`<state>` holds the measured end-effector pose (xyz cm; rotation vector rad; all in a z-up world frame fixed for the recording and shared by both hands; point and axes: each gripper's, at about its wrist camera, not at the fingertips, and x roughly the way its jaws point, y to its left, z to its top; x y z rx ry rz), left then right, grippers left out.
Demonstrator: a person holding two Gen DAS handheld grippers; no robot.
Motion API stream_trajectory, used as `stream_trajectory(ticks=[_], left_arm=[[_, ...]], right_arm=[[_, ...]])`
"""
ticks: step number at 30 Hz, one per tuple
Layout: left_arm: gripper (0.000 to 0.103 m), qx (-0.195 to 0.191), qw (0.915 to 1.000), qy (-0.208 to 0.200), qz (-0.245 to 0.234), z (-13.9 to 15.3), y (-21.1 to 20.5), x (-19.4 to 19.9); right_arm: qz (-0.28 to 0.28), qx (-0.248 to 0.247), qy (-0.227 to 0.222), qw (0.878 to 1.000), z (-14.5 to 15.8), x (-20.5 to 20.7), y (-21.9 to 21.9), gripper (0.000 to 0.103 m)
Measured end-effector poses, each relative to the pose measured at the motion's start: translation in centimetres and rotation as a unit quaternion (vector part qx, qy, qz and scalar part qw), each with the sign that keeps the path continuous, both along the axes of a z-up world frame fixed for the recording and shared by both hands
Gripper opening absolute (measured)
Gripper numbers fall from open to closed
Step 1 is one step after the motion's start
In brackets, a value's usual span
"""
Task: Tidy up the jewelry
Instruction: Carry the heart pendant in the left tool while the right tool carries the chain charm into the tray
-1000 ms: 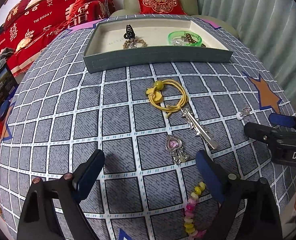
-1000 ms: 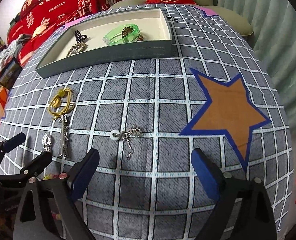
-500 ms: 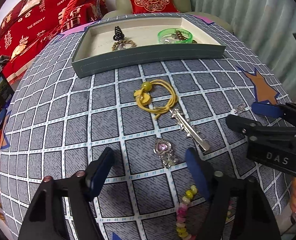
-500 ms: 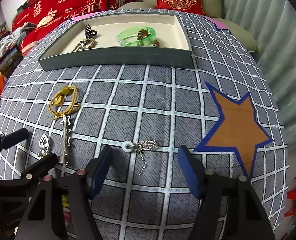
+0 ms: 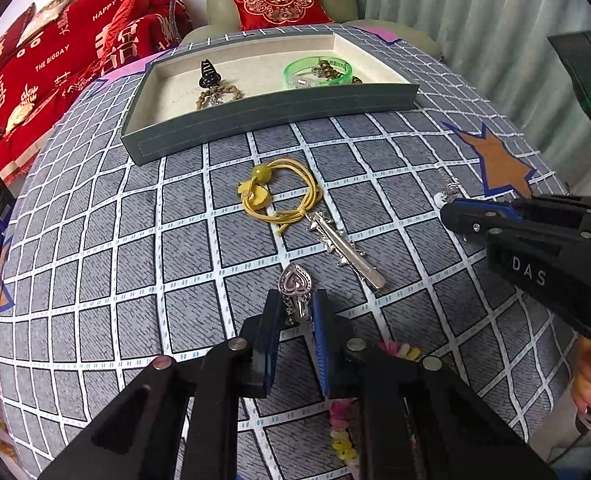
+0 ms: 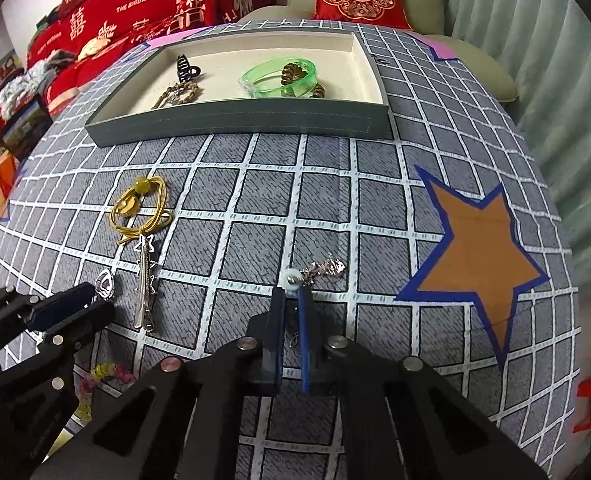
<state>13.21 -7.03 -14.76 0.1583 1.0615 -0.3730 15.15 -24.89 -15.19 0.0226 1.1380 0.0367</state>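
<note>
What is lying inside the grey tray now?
Inside the grey tray: a black hair claw, a beaded bracelet, and a green bangle partly covering a brown piece, not identifiable.

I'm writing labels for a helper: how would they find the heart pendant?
Start at the grey tray, then come down the checked cloth past the yellow cord. The heart pendant lies left of the silver clip; only it has a pink stone.
</note>
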Motion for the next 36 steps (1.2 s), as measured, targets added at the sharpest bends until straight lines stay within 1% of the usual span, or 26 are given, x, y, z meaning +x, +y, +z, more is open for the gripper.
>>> stream_trajectory(ticks=[5,8,11,16,23,26,29,30,31,32,33,36], left_arm=[[0.024,-0.024,0.9996,0.002,0.014,0.3,1.2,0.0],[0.024,-0.03,0.9994,-0.001,0.02,0.7,1.8,0.2],[0.024,-0.036,0.9991,-0.008,0.023,1.5,2.5,0.3],[0.024,-0.047,0.9983,-0.021,0.026,3.3,3.3,0.8],[0.024,-0.067,0.9962,-0.047,0.031,6.3,4.1,2.0],[0.024,-0.067,0.9956,-0.057,0.032,7.0,4.2,2.3],[0.024,-0.07,0.9953,-0.058,0.034,7.3,4.3,2.5],[0.024,-0.07,0.9954,-0.058,0.033,7.2,4.2,2.5],[0.024,-0.068,0.9955,-0.057,0.032,7.2,4.2,2.5],[0.024,-0.068,0.9956,-0.056,0.032,7.0,4.2,2.5],[0.024,-0.067,0.9958,-0.054,0.032,6.9,4.1,2.5],[0.024,-0.066,0.9962,-0.047,0.033,6.3,4.1,2.5]], right_arm=[[-0.017,0.044,0.0,0.999,0.3,-0.5,-1.7,0.006],[-0.02,0.056,-0.006,0.998,0.8,-0.9,-2.5,0.006],[-0.025,0.065,-0.011,0.997,1.5,-1.2,-3.1,0.006],[-0.031,0.098,-0.022,0.994,3.0,-1.4,-4.2,0.006],[-0.037,0.118,-0.042,0.991,5.2,-1.1,-5.4,0.006],[-0.03,0.117,-0.037,0.992,5.1,-0.6,-5.4,0.006],[-0.016,0.118,-0.012,0.993,3.3,0.0,-4.8,0.008],[-0.016,0.112,-0.003,0.994,2.7,0.2,-4.5,0.019],[-0.017,0.107,-0.001,0.994,2.2,0.3,-4.4,0.032],[-0.016,0.1,0.0,0.995,1.6,0.4,-4.2,0.071],[-0.016,0.096,-0.001,0.995,1.3,0.5,-4.0,0.09],[-0.007,0.071,-0.013,0.997,0.8,0.7,-3.1,0.088]])
